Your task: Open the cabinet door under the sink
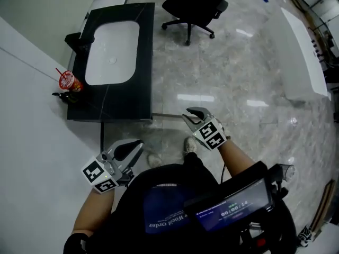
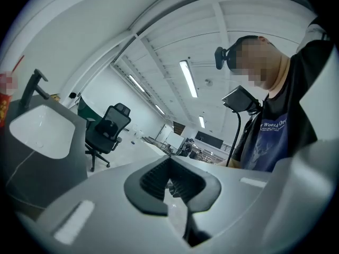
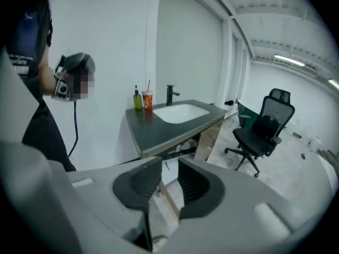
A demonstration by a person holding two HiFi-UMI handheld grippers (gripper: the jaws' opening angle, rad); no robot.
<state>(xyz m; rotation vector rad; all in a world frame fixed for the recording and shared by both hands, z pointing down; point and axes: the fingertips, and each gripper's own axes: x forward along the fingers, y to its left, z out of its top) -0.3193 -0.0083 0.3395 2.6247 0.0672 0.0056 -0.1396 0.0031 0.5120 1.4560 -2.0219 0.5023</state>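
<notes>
The black vanity top (image 1: 139,89) with its white sink (image 1: 111,52) stands against the wall at upper left. Below it the wooden cabinet door (image 3: 211,136) stands swung out; from above I see only its thin top edge (image 1: 172,115). My right gripper (image 1: 192,114) hovers just beyond that edge, apart from it. Its jaws (image 3: 169,181) show a small gap with nothing between them. My left gripper (image 1: 135,148) is held in front of the vanity's near end, touching nothing. Its pads (image 2: 153,181) sit almost together and hold nothing.
A black faucet (image 1: 79,41), a red cup (image 1: 68,81) and a soap bottle (image 3: 137,100) sit at the back of the counter. A black office chair (image 1: 193,7) stands on the marble floor beyond. A long white bench (image 1: 302,57) is at right.
</notes>
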